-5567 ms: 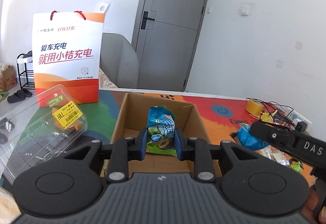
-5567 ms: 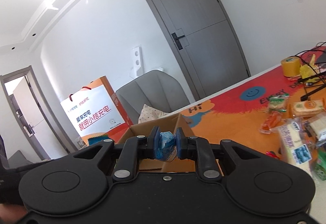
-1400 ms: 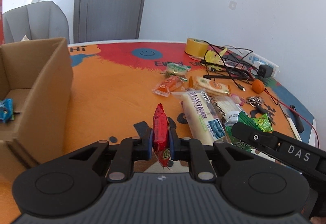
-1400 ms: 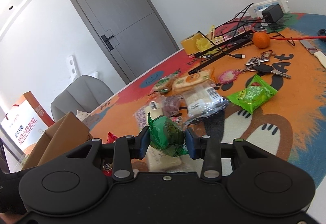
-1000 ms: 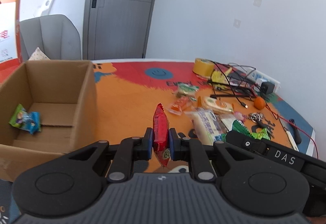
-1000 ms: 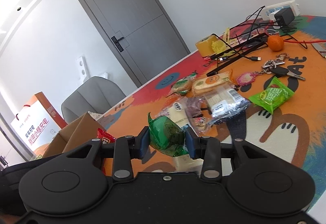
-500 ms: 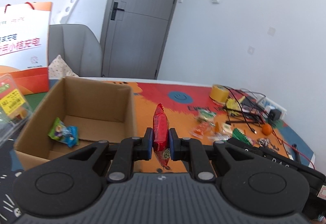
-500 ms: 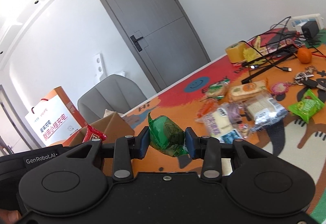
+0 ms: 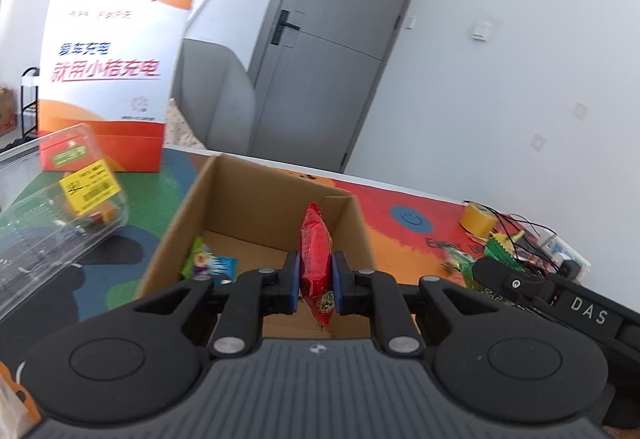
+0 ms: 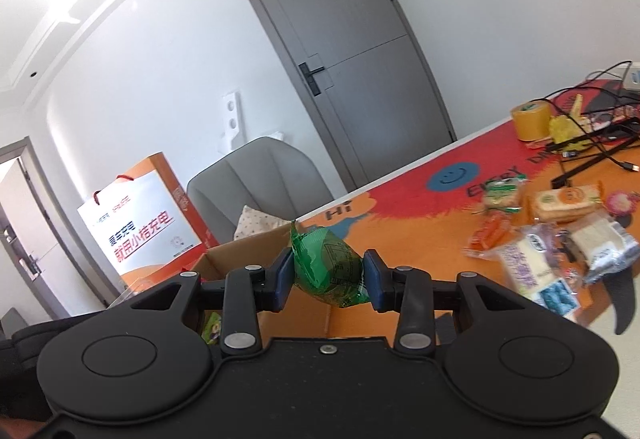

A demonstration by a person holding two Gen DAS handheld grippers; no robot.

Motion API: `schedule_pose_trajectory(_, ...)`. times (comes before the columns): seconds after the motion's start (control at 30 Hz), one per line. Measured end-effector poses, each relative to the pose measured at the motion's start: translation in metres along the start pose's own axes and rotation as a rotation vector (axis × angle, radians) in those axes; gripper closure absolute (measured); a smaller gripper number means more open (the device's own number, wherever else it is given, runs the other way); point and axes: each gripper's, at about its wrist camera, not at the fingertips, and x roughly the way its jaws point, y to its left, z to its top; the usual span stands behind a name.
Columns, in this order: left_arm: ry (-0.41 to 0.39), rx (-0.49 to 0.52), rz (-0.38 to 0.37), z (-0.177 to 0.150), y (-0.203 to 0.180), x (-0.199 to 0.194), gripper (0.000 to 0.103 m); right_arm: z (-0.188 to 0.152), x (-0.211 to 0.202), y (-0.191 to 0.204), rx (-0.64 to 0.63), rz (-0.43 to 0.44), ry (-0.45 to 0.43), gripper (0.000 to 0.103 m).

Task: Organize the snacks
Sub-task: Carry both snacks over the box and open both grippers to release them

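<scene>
**Red and green packets held over the cardboard box**

Red foil fills the gap of my left tongs [image 9: 315,281]: they are clamped on a slim red snack packet [image 9: 316,255] that stands upright on its edge. Behind it sits the open cardboard box [image 9: 240,199], with a green-and-blue packet [image 9: 208,262] lying on its floor at the left. My right tongs [image 10: 328,279] squeeze a puffy green packet [image 10: 326,267] between their blue pads, in front of the box's near corner. To the right, loose snacks [image 10: 540,239] lie scattered on the orange surface [image 10: 400,223], near a yellow tape roll [image 10: 530,119] and tangled cables. A clear plastic container [image 9: 60,199] rests left of the box, before an orange-and-white gift bag [image 9: 108,79].
</scene>
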Motion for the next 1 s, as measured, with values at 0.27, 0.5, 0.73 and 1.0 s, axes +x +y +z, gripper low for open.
schedule_pose_trajectory(0.27,-0.021,-0.069,0.043,0.006,0.032,-0.003,0.086,-0.007,0.020,0.034,-0.052,0.034,0.038,0.065)
schedule_pose_trajectory(0.5,-0.050,-0.113,0.054,0.014,0.053,-0.015,0.084,-0.006,0.039,0.057,-0.080,0.049,0.067,0.065)
schedule_pose_trajectory(0.73,-0.045,-0.137,0.056,0.016,0.069,-0.024,0.072,-0.009,0.050,0.075,-0.087,0.046,0.082,0.050)
schedule_pose_trajectory(1.0,-0.039,-0.170,0.075,0.018,0.076,-0.027,0.047,-0.007,0.040,0.061,-0.053,0.010,0.093,0.044)
